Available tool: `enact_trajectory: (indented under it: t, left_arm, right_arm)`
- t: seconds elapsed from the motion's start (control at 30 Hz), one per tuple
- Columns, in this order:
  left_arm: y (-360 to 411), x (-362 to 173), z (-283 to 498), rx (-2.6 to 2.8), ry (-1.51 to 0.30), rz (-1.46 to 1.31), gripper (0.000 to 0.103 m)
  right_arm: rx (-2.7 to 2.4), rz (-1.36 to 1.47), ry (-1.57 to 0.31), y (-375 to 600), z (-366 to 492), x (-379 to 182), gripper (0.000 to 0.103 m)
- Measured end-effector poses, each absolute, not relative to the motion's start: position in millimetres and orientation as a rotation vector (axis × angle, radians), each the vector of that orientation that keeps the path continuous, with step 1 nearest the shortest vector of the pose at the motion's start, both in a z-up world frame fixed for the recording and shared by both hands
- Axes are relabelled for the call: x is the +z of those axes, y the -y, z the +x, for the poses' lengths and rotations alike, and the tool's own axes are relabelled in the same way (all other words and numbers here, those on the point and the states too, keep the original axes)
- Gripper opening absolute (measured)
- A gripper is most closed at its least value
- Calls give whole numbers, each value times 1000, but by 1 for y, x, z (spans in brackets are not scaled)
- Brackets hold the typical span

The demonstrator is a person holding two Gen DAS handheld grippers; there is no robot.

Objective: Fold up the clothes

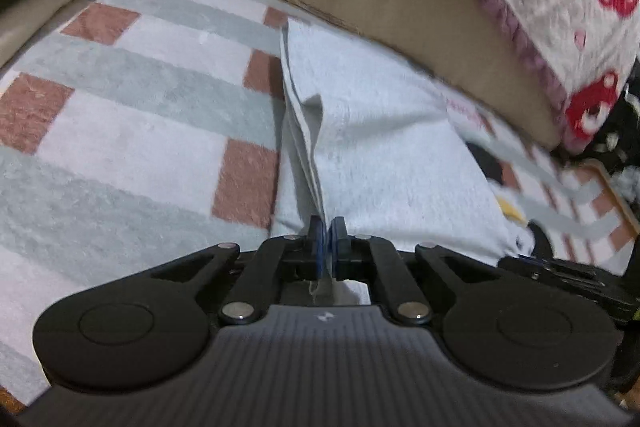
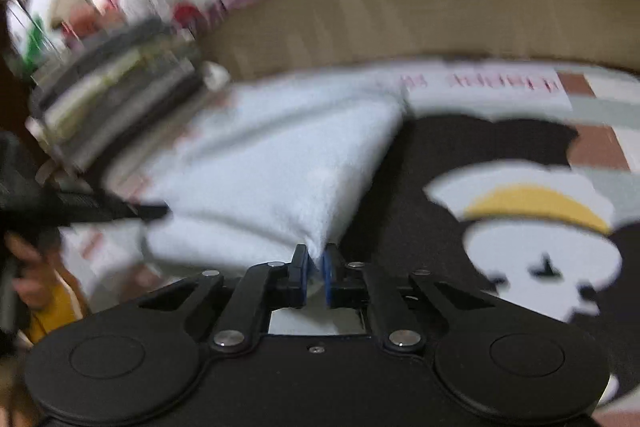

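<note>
Pinching the pale blue fleece garment at its edges, the left claw and right claw are closed over the checked blanket. Slippage is judged likely, since little fabric is gripped.

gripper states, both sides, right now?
Left gripper: shut on the white cloth's edge.
Right gripper: shut on a corner of the same white cloth.
</note>
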State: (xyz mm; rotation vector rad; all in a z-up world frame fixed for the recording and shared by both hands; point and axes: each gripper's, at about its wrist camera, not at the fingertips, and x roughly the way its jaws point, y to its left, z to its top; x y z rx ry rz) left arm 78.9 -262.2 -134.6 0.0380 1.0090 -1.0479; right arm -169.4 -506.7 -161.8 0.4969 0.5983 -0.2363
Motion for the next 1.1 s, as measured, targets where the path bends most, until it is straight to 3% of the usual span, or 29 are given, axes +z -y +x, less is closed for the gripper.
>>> enact_trajectory:
  t: [0.17, 0.23, 0.27, 0.3, 0.37, 0.47, 0.63, 0.7, 0.87, 0.93, 1.1]
  left_arm:
    - [276, -127, 52, -966, -882, 330, 11]
    - [273, -115, 53, -964, -867, 300, 10]
    - [274, -106, 56, -989, -853, 262, 11]
    - [275, -97, 59, -1014, -838, 224, 11]
    - [283, -80, 66, -1074, -813, 174, 16]
    - [344, -69, 81, -1191, -828, 285, 28]
    - [434, -81, 86, -1328, -850, 476, 28]
    - [438, -100, 88, -1327, -918, 442, 28]
    - [423, -134, 87, -1340, -1008, 313, 26]
    - [415, -137, 87, -1340, -1021, 261, 26]
    - [410, -144, 62, -1450, -1039, 257, 26]
  right_arm:
    - [-248, 550, -619, 518, -175, -159, 7]
    - [-253, 571, -627, 522, -177, -158, 16]
    - [-253, 590, -626, 526, -179, -157, 24]
    - [-242, 643, -598, 538, -180, -155, 39]
    - [-223, 721, -574, 558, -171, -161, 49]
    - [-196, 809, -576, 585, -145, -178, 49]
    - [-163, 948, -606, 635, -100, -206, 47]
    - [-157, 967, -602, 655, -82, -213, 40]
    - [-181, 1010, -598, 705, -44, -221, 36]
    - [-162, 1005, -632, 718, -28, -223, 20]
    - [-166, 956, -634, 717, -16, -214, 12]
